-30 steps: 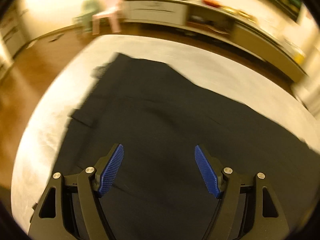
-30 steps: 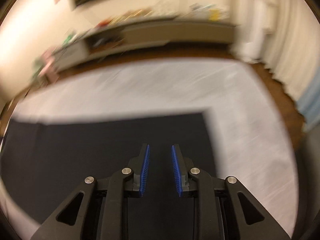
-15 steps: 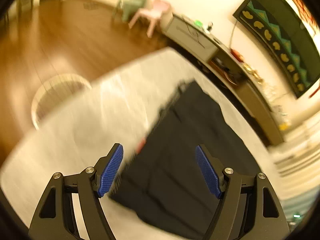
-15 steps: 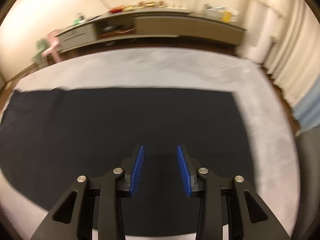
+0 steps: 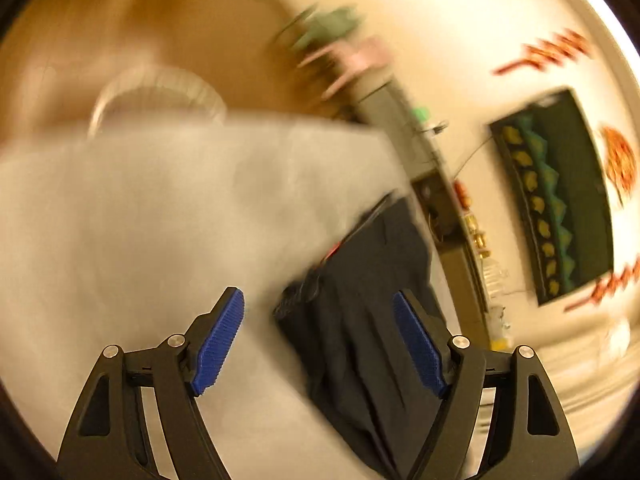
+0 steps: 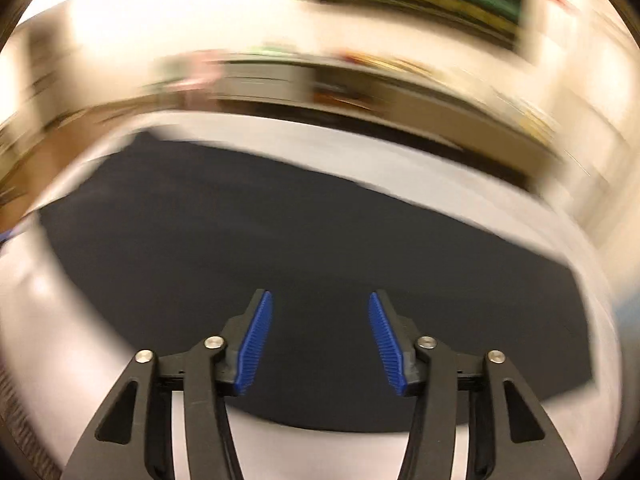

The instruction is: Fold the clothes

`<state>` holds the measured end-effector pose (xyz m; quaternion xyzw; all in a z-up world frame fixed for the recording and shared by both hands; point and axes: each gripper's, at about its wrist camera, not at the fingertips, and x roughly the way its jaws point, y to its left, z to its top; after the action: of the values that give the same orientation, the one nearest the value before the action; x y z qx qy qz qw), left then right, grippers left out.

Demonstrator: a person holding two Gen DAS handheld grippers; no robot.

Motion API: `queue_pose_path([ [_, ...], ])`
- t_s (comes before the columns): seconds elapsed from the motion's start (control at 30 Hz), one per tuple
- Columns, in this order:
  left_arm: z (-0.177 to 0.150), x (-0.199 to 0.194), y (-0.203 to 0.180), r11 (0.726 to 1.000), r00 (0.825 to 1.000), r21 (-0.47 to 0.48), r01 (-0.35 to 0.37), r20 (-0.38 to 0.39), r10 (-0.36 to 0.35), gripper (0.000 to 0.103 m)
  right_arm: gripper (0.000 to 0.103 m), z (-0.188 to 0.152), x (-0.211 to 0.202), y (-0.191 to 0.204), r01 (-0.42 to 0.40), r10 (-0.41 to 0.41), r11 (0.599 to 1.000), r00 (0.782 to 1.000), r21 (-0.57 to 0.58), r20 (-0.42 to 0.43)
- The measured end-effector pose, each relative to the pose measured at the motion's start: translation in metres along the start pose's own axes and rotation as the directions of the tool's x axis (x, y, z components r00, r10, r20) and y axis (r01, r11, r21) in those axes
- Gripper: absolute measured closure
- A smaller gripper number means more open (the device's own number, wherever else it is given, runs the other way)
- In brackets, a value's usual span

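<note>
A dark, nearly black garment (image 6: 312,236) lies spread flat on a pale grey surface (image 6: 420,156). In the right wrist view my right gripper (image 6: 318,300) hovers over its near part, open, with nothing between the blue pads (image 6: 256,340). In the left wrist view the same garment (image 5: 360,300) shows as a narrow dark strip with a ribbed edge and a small red tag. My left gripper (image 5: 320,300) stands wide open at that edge, holding nothing. Both views are blurred by motion.
A round pale basket (image 5: 156,92) stands on the wooden floor past the surface's edge. A low long cabinet (image 6: 360,96) with small items runs along the wall, with a dark green wall hanging (image 5: 560,196) above it. Small pink and green chairs (image 5: 344,48) stand further off.
The left gripper has swung off the middle of the garment to its ribbed edge and tilted. The right gripper has opened wider and pulled back, so more of the garment shows.
</note>
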<state>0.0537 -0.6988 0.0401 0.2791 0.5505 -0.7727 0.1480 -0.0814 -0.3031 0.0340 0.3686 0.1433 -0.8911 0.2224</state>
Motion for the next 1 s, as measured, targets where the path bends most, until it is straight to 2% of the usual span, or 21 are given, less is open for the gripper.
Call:
queue_pose_path([
  [0.07,-0.001,0.017,0.009,0.998,0.996,-0.048,0.041,-0.072,-0.045,0.024,0.038,0.033,0.015,0.089,-0.147,0.151,0.976,0.988,-0.158,0.013],
  [0.13,-0.001,0.019,0.014,0.997,0.996,-0.062,0.041,-0.072,-0.045,0.024,0.031,0.056,0.037,0.17,-0.228,0.241,0.927,0.97,-0.297,0.007],
  [0.17,0.002,0.018,0.019,0.996,0.996,-0.076,0.054,-0.068,-0.059,0.024,0.031,0.067,0.051,0.211,-0.257,0.274,0.893,0.962,-0.368,-0.007],
  [0.23,0.009,0.014,0.028,0.991,0.994,-0.108,0.085,-0.059,-0.092,0.024,0.031,0.076,0.081,0.263,-0.281,0.287,0.846,0.956,-0.453,-0.057],
  [0.33,0.015,0.016,0.04,0.986,0.991,-0.127,0.106,-0.069,-0.116,0.024,0.031,0.082,0.119,0.312,-0.306,0.284,0.794,0.951,-0.525,-0.124],
  [0.4,0.016,0.019,0.043,0.984,0.985,-0.119,0.134,-0.096,-0.145,0.024,0.034,0.084,0.139,0.325,-0.281,0.244,0.785,0.96,-0.552,-0.141],
  [0.43,0.016,0.02,0.044,0.982,0.981,-0.113,0.152,-0.107,-0.164,0.024,0.052,0.088,0.146,0.324,-0.289,0.25,0.79,0.957,-0.541,-0.145],
  [0.47,0.015,0.021,0.044,0.979,0.975,-0.114,0.172,-0.121,-0.185,0.024,0.086,0.094,0.148,0.319,-0.294,0.256,0.804,0.956,-0.517,-0.146],
  [0.57,0.012,0.026,0.037,0.967,0.959,-0.112,0.227,-0.149,-0.242,0.024,0.094,0.111,0.14,0.301,-0.334,0.314,0.846,0.942,-0.417,-0.117],
  [0.63,0.008,0.03,0.026,0.962,0.95,-0.097,0.257,-0.157,-0.269,0.023,0.095,0.118,0.129,0.293,-0.373,0.361,0.851,0.927,-0.369,-0.104],
  [0.7,0.003,0.034,0.011,0.961,0.944,-0.053,0.273,-0.177,-0.278,0.022,0.095,0.112,0.125,0.293,-0.415,0.401,0.837,0.909,-0.357,-0.116],
  [0.8,-0.004,0.044,0.0,0.972,0.953,-0.006,0.236,-0.192,-0.232,0.021,0.095,0.101,0.124,0.285,-0.462,0.434,0.812,0.887,-0.357,-0.159],
  [0.87,-0.006,0.051,-0.002,0.98,0.966,0.02,0.199,-0.17,-0.193,0.025,0.094,0.093,0.124,0.275,-0.487,0.447,0.797,0.873,-0.356,-0.194],
  [0.9,-0.006,0.053,-0.003,0.983,0.975,0.045,0.177,-0.147,-0.169,0.049,0.094,0.089,0.124,0.27,-0.5,0.453,0.79,0.866,-0.356,-0.211],
  [0.93,-0.006,0.054,-0.005,0.986,0.982,0.071,0.15,-0.128,-0.14,0.087,0.085,0.085,0.125,0.265,-0.512,0.458,0.782,0.859,-0.355,-0.229],
  [0.97,-0.006,0.055,-0.006,0.988,0.988,0.096,0.12,-0.112,-0.109,0.087,0.066,0.084,0.122,0.258,-0.511,0.449,0.781,0.859,-0.359,-0.245],
  [1.0,-0.004,0.054,-0.004,0.989,0.99,0.098,0.111,-0.098,-0.102,0.087,0.061,0.088,0.116,0.246,-0.499,0.436,0.786,0.866,-0.364,-0.246],
])
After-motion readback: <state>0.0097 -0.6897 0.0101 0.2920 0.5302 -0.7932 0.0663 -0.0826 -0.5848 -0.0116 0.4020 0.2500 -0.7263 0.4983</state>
